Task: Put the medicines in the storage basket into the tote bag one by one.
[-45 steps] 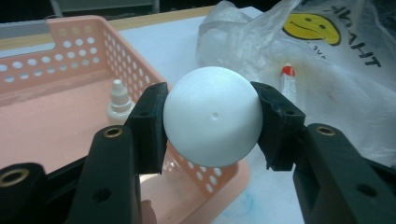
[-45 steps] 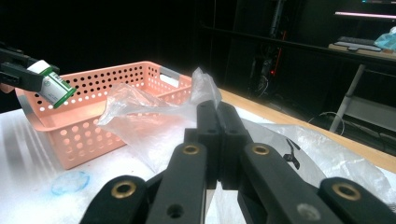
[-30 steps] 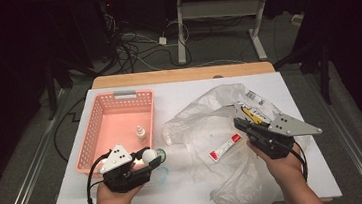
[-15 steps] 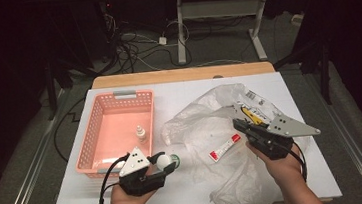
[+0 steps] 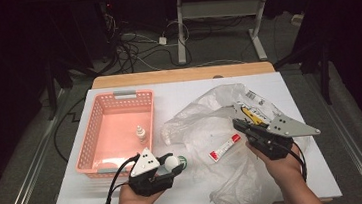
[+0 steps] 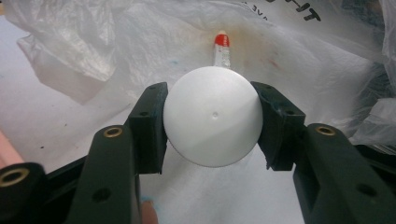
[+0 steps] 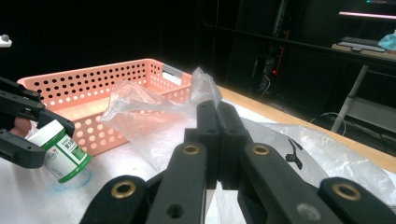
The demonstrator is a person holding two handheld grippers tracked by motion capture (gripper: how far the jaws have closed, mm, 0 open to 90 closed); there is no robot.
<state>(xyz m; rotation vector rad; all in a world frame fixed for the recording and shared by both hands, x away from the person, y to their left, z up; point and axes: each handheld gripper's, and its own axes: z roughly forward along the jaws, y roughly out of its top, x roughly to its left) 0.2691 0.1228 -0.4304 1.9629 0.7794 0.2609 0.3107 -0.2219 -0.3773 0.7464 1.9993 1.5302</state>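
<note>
Since a second ago the left gripper (image 5: 175, 164) slid its clamped bottle (image 5: 176, 163) from the basket (image 5: 116, 133) toward the bag (image 5: 212, 129) pinched by the right gripper (image 5: 239, 125), so next it probably goes inside.

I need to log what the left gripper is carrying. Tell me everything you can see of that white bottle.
The bottle is small, white, plastic-looking, with a round white cap and a green-banded label. The left gripper clamps its cap from both sides, holding it tilted, bottom end down toward the white table, right of the pink basket, by the plastic bag.
</note>
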